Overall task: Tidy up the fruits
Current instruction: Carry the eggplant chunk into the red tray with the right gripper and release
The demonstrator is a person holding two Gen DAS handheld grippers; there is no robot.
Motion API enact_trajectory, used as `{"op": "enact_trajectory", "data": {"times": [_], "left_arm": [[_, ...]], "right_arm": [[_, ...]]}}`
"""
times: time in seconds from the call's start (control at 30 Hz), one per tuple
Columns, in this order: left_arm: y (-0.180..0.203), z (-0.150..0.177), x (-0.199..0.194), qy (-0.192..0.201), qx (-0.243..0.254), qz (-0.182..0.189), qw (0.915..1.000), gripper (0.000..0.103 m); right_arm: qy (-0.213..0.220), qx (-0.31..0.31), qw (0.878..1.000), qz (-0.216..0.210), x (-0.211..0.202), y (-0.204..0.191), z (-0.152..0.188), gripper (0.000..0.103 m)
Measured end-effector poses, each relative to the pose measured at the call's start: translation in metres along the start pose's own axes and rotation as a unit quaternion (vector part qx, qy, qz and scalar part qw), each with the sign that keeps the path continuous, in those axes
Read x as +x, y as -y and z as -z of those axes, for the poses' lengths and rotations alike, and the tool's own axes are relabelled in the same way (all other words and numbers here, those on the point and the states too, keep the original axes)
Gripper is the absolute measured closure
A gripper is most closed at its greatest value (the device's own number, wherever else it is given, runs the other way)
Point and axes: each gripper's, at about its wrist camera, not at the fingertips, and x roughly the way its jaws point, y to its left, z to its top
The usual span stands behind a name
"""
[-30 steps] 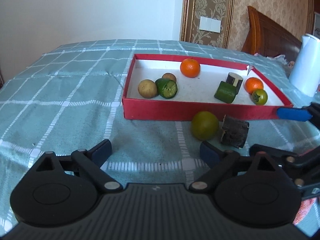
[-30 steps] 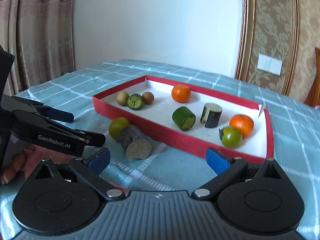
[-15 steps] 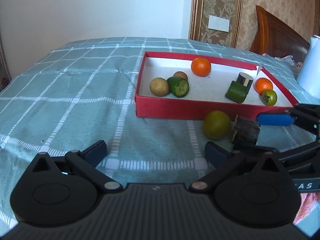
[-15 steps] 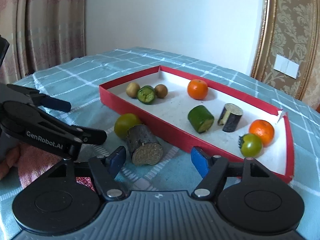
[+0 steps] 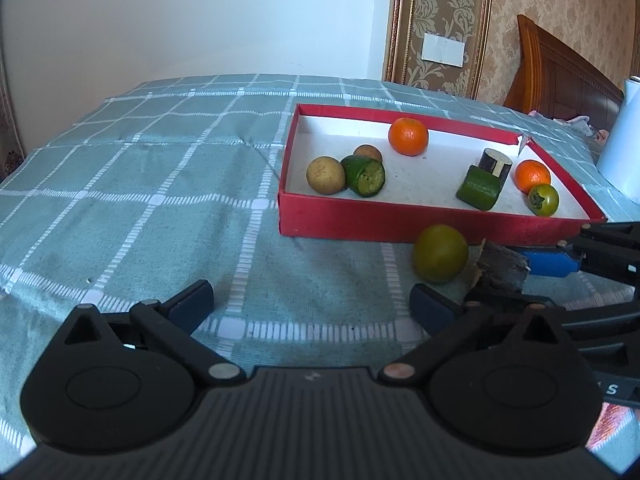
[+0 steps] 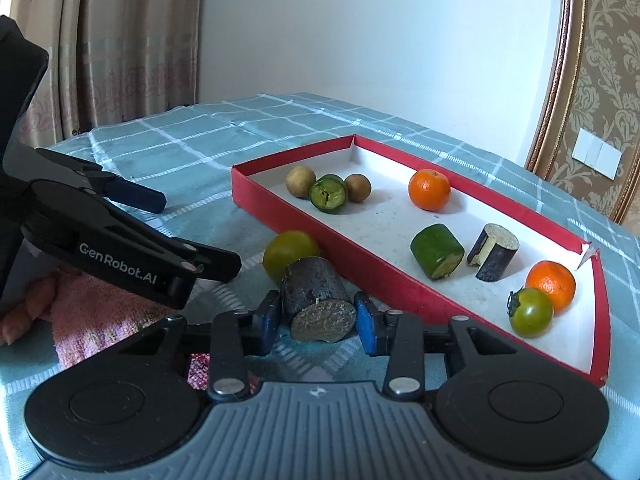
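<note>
Now right gripper (image 6: 316,320) pinching dark chunk (image 6: 316,300) (green fruit (image 6: 290,252) touching behind).

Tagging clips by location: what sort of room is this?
Probably a bedroom at home: a wooden headboard, patterned wallpaper, curtains and a checked cloth.

Red tray (image 5: 400,222) holding fruit, green fruit (image 5: 440,253) outside it

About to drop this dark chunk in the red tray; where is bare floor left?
Bare floor in the red tray: mid-tray, between the upper orange and the green chunk. Crowded: the brown fruits at one end, the green tomato corner.
</note>
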Motion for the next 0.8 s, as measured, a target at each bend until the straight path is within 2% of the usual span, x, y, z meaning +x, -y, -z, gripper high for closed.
{"op": "enact_trajectory", "data": {"times": [0.47, 0.63, 0.8], "left_arm": [[0.002, -0.001, 0.000, -0.003, 0.005, -0.005, 1.0000, 0.000], [0.003, -0.001, 0.001, -0.004, 0.008, -0.006, 0.9999, 0.000], [0.004, -0.001, 0.001, -0.006, 0.012, -0.010, 0.9999, 0.000]], "right_arm": [[0.029, 0.039, 0.997, 0.054, -0.031, 0.002, 0.016, 0.064], [0.060, 0.080, 0.992, 0.076, -0.052, 0.019, 0.017, 0.064], [0.084, 0.101, 0.984, 0.122, -0.061, 0.042, 0.007, 0.064]]}}
